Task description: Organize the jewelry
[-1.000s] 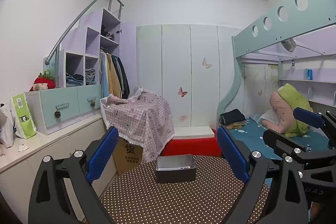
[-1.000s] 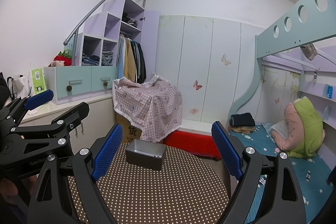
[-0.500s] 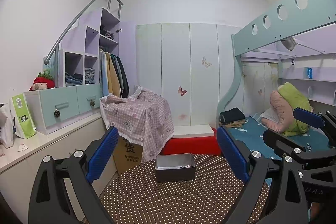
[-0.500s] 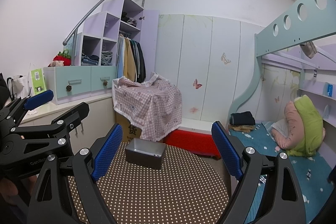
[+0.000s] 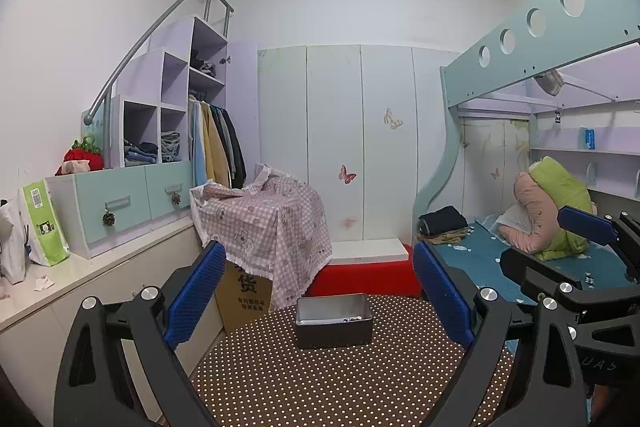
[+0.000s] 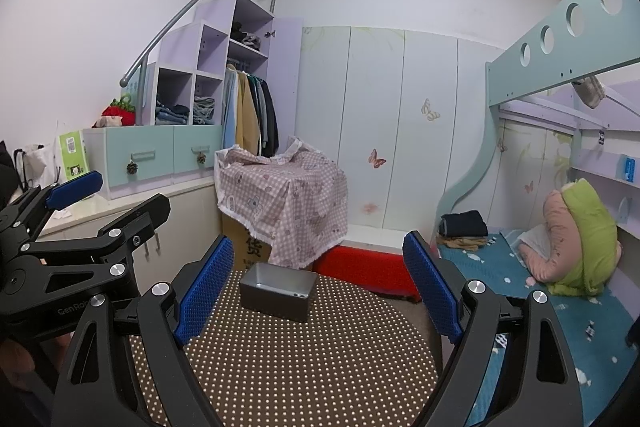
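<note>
Sitting near the far edge of the round polka-dot table is a grey metal tin, rectangular and open-topped, and that is where the jewelry is: a few small beads lie at the bottom against its right-hand wall, too tiny to tell apart. From the right wrist view the same tin shows turned a little, one corner toward the camera, with small specks in its near right corner and the remainder of its floor bare. The table's surface around it carries only the dots.

Both tools hover over the near edge of the table, side by side, pointing almost level across the room toward the tin. The left gripper has its blue pads spread wide, nothing between them, the tin framed in the gap well ahead. The right gripper matches it, jaws wide apart and empty, well short of the tin. Each one shows in the other's view at the side, dark linkage and a blue pad, near one another but apart.
</note>
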`<state>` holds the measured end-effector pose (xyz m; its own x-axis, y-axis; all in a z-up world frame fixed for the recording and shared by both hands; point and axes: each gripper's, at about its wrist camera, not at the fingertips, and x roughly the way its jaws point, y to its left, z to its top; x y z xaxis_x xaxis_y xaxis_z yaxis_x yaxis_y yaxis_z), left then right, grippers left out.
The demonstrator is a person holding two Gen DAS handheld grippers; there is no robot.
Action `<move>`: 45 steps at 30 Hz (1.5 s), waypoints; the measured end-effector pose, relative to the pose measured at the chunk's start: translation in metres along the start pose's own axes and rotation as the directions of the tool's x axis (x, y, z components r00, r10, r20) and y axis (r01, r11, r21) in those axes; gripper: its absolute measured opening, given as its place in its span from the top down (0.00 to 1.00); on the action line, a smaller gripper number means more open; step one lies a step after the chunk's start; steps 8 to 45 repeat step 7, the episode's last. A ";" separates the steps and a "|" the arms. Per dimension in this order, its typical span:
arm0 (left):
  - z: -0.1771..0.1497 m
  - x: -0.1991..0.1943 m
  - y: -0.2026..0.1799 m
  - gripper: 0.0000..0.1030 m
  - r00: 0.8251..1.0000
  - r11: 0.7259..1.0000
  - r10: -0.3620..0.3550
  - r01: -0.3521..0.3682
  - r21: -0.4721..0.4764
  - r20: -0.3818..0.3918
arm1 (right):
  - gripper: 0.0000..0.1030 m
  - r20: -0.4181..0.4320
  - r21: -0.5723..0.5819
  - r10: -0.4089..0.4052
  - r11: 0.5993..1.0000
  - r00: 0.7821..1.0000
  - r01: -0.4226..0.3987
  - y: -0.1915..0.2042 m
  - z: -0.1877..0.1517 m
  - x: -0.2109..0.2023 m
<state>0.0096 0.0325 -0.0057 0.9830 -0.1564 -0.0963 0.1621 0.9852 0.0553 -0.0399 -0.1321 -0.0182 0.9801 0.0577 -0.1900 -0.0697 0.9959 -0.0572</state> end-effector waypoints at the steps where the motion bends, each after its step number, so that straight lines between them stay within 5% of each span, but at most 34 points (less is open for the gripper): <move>1: -0.001 0.001 0.000 0.11 1.000 1.000 -0.001 0.001 0.001 0.000 | 0.19 0.000 0.000 0.000 1.000 1.000 0.000 0.001 -0.001 -0.001; 45: -0.001 0.001 0.000 0.11 1.000 1.000 -0.002 0.002 0.001 -0.003 | 0.19 -0.002 -0.001 0.001 1.000 1.000 -0.001 0.001 0.000 0.000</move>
